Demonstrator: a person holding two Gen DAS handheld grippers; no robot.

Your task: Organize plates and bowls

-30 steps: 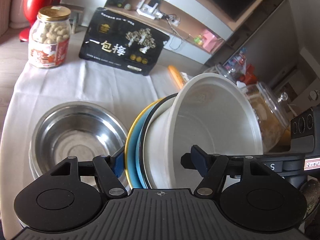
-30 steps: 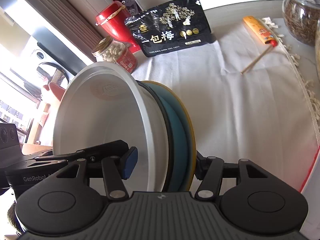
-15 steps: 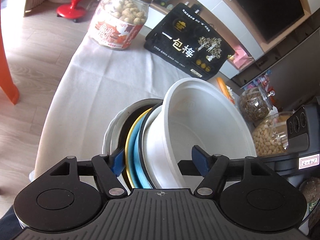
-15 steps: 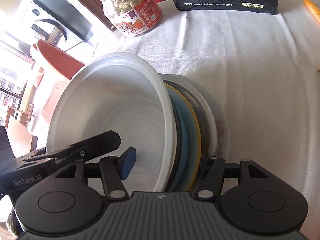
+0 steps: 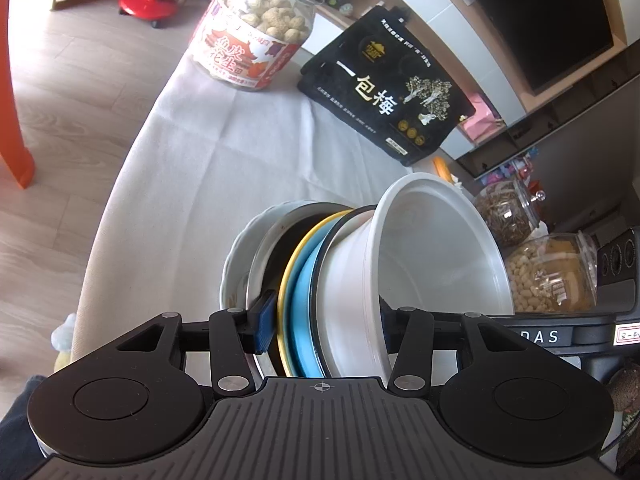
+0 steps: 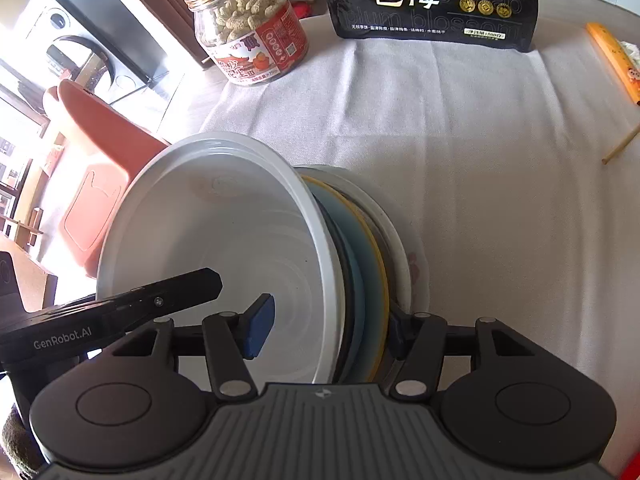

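Note:
Both grippers clamp one stack of dishes from opposite sides. The stack has a white bowl (image 5: 432, 252) on a blue plate (image 5: 304, 308) with a yellow rim (image 5: 290, 276). My left gripper (image 5: 324, 328) is shut on this stack. My right gripper (image 6: 324, 324) is shut on the same stack, with the white bowl (image 6: 224, 232) on its left. The stack sits in a steel bowl (image 5: 260, 256) inside a white flowered dish (image 5: 236, 256), which also shows in the right wrist view (image 6: 412, 256). The left gripper's finger (image 6: 168, 300) reaches into the white bowl.
On the white tablecloth (image 5: 208, 152) stand a peanut jar (image 5: 256, 40) and a black snack bag (image 5: 384, 92) at the far side. Glass jars (image 5: 548, 276) stand to the right. An orange packet (image 6: 616, 60) and a wooden stick (image 6: 620, 146) lie at the far right. An orange chair (image 6: 92, 176) is beyond the table's left edge.
Both grippers carried the stack left and down, from beside the steel bowl into it. The steel bowl and flowered dish now lie directly under the stack.

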